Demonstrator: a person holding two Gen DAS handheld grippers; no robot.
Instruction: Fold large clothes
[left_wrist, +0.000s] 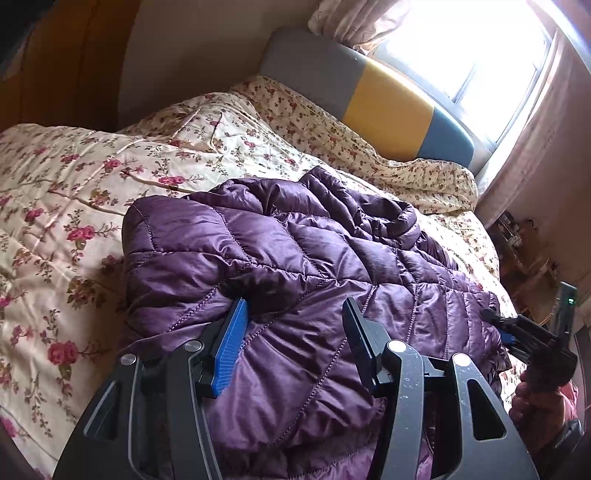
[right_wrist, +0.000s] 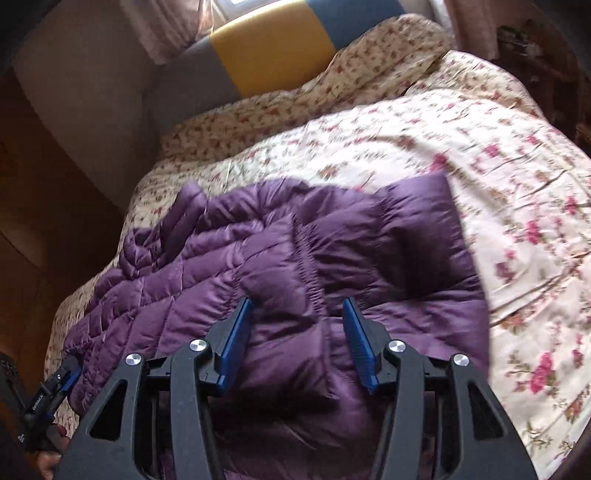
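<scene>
A: Your left gripper (left_wrist: 295, 317) has its jaws spread wide over the purple jacket (left_wrist: 303, 266), gripping nothing.

B: And the right?

A: Your right gripper (right_wrist: 297, 315) is the same: jaws wide apart above the quilted fabric, holding nothing.

B: Where's the jacket lying?

A: Crumpled on the bed, across the floral bedspread (left_wrist: 66, 192). Beyond it you've got the grey, yellow and blue headboard (left_wrist: 384, 107) under a bright window (left_wrist: 465, 48).

Floral quilt (left_wrist: 74, 206) (rumpled) against a striped headboard (left_wrist: 384, 110).
</scene>
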